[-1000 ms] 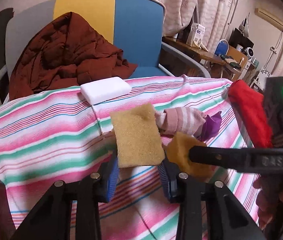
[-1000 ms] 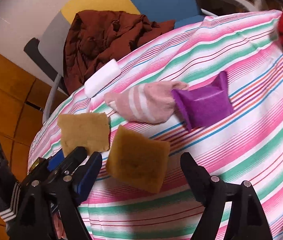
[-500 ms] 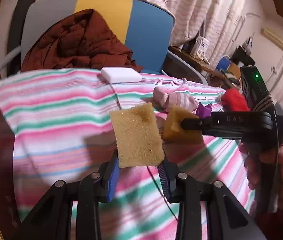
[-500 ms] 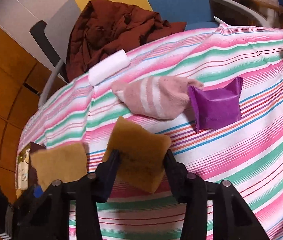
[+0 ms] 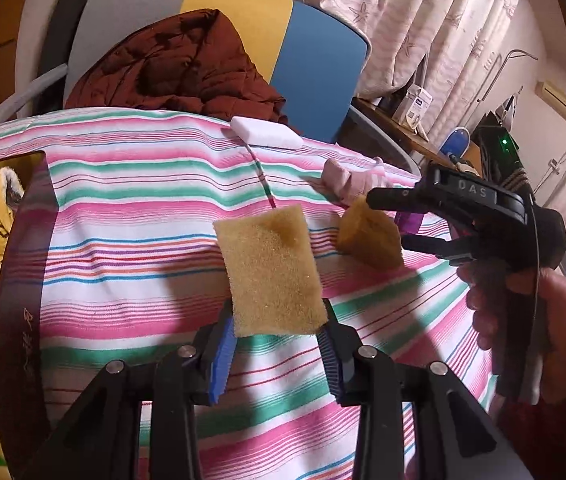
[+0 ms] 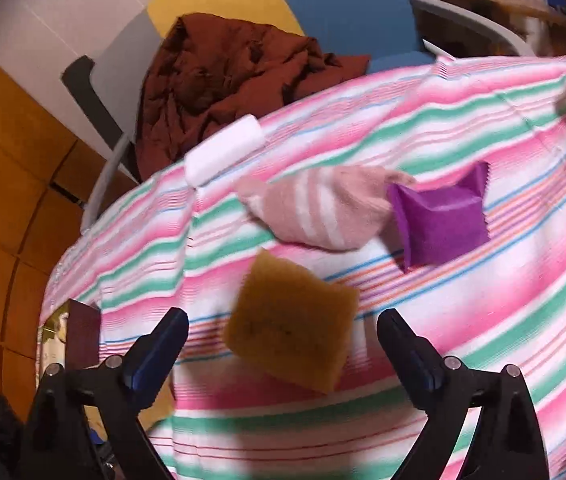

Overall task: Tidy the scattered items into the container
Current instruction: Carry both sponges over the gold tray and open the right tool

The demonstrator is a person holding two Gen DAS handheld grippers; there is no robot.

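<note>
1. A pale yellow sponge stands upright between the blue pads of the left gripper, its lower edge pinched on both sides; the jaws are easing apart, yet the pads press on it.
2. A darker tan sponge lies flat on the striped cloth, in the gap between the fingers of the right gripper. Those jaws are opening and stand wide, with clear space on either side of the sponge, so nothing is gripped.
3. From the left wrist view the same tan sponge shows ahead and to the right of the left jaws, with the right gripper's black fingers just over it and a hand around the handle.
4. Beyond the right jaws lies a pink striped sock, and touching its right end a purple packet.
5. Farther out and to the left of the right jaws a white block rests near the cloth's far edge.
6. To the left of the left jaws is the dark-rimmed container, with yellow soft things inside.
7. Behind the cloth a chair carries a brown jacket.
</note>
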